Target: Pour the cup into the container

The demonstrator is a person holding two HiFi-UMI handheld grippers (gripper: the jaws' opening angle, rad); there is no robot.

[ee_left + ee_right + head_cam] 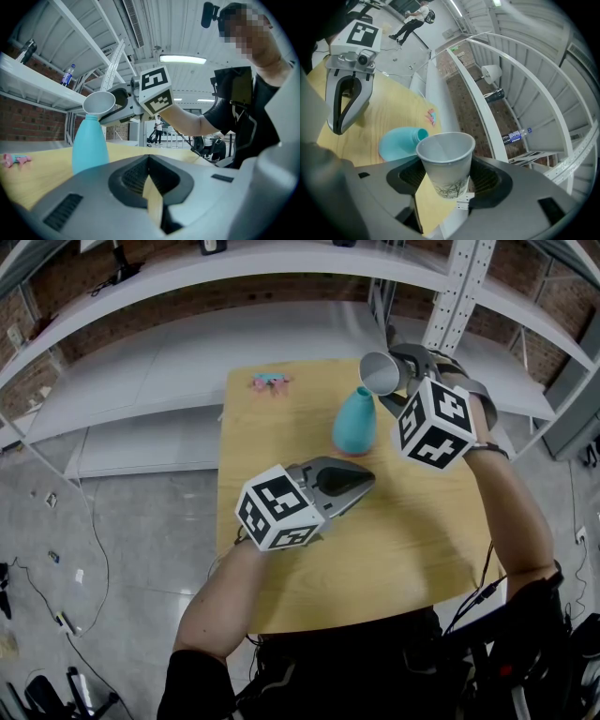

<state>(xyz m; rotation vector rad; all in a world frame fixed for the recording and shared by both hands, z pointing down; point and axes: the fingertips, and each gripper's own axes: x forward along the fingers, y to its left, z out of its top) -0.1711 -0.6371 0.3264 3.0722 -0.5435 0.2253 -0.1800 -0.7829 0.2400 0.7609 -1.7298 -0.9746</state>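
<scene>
A teal bottle-shaped container (354, 423) (89, 143) (397, 143) stands upright on the wooden table (394, 540). My right gripper (389, 381) (445, 183) is shut on a white paper cup (380, 374) (99, 102) (445, 164). It holds the cup tilted just above and to the right of the container's mouth, rim toward it. What is inside the cup I cannot make out. My left gripper (361, 482) (152, 187) hovers low over the table in front of the container, jaws together with nothing between them.
A small pink and teal object (270, 382) (14, 159) lies at the table's far left corner. White metal shelves (281, 259) stand behind the table, with a plastic bottle (515, 137) on one. People stand far off in the room.
</scene>
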